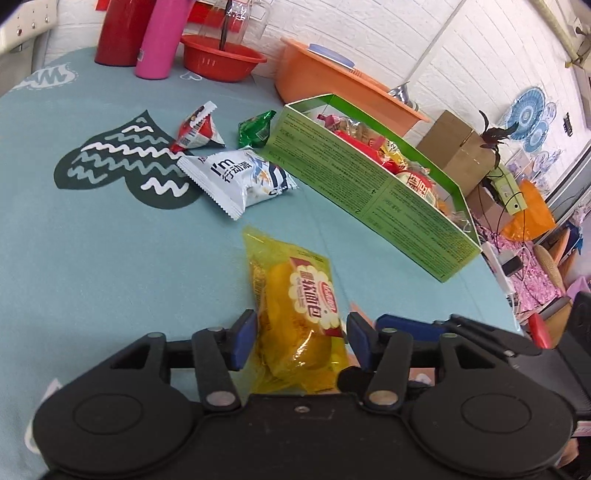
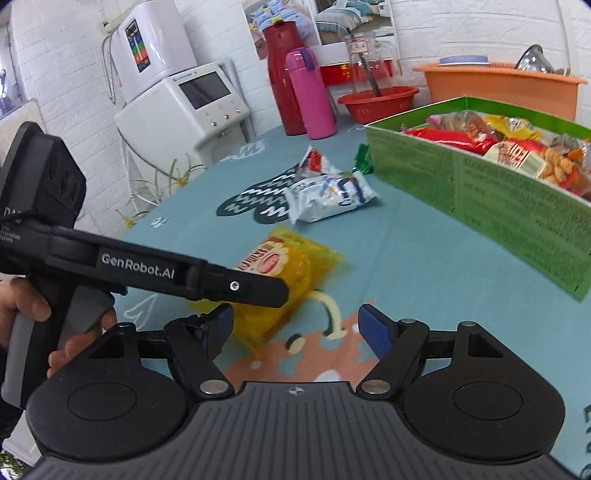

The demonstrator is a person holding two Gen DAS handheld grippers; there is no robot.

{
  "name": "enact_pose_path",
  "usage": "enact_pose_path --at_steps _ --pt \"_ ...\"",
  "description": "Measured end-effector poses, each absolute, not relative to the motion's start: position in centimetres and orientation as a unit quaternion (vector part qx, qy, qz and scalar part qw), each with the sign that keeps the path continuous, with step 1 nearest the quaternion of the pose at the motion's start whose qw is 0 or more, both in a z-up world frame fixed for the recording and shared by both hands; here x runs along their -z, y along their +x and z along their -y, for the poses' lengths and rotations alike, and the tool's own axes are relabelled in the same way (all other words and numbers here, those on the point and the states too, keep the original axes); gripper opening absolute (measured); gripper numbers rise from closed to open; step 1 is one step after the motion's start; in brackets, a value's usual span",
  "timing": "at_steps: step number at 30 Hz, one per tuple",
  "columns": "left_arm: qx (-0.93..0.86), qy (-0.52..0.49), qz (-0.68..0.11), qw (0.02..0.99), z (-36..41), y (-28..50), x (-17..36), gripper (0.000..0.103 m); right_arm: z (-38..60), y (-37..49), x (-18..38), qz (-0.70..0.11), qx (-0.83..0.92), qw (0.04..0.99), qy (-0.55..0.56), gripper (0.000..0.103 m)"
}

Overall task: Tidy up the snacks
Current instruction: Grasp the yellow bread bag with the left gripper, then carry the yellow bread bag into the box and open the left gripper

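A yellow bread packet (image 1: 295, 310) lies on the teal tablecloth between the blue pads of my left gripper (image 1: 301, 338), whose jaws stand open on either side of it. The packet also shows in the right wrist view (image 2: 280, 280), partly under the left gripper's arm. My right gripper (image 2: 295, 328) is open and empty above the cloth, just right of the packet. A green box (image 1: 369, 177) holding several snacks stands to the right (image 2: 480, 192). A white packet (image 1: 240, 177), a red-white packet (image 1: 197, 127) and a green packet (image 1: 256, 127) lie beyond.
At the table's back stand a red flask (image 1: 118, 29), a pink bottle (image 1: 159, 40), a red basin (image 1: 221, 59) with a glass jug, and an orange tub (image 1: 332, 88). The table edge runs at the right. A white appliance (image 2: 184, 99) stands left of the table.
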State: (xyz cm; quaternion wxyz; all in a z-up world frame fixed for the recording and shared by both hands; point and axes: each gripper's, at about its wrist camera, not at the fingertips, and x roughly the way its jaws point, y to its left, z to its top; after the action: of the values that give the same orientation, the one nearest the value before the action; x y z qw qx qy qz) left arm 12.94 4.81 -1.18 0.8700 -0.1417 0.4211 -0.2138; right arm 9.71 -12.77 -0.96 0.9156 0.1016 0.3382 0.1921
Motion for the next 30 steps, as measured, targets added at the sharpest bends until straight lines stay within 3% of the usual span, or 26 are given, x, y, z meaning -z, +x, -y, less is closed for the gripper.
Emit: enact_pose_path --at_steps 8,11,13,18,30 --pt "0.211 -0.155 -0.423 0.867 -5.1 13.6 0.9 0.101 10.6 10.5 1.6 -0.346 -0.208 0.908 0.111 0.103" --pt "0.207 -0.142 -0.426 0.869 -4.5 14.1 1.8 0.085 10.3 10.9 2.0 -0.344 -0.208 0.909 0.107 0.103" --pt "0.205 -0.131 -0.424 0.872 -4.0 13.9 1.6 0.082 10.3 10.9 2.1 -0.344 -0.212 0.909 0.102 0.085" --pt "0.211 -0.118 -0.411 0.879 -2.6 13.3 0.8 0.082 11.1 10.3 1.7 -0.338 -0.211 0.912 0.092 0.067" --pt "0.274 -0.086 -0.344 0.894 4.3 14.9 -4.9 0.081 16.6 8.2 -2.7 -0.246 -0.151 0.953 0.095 0.062"
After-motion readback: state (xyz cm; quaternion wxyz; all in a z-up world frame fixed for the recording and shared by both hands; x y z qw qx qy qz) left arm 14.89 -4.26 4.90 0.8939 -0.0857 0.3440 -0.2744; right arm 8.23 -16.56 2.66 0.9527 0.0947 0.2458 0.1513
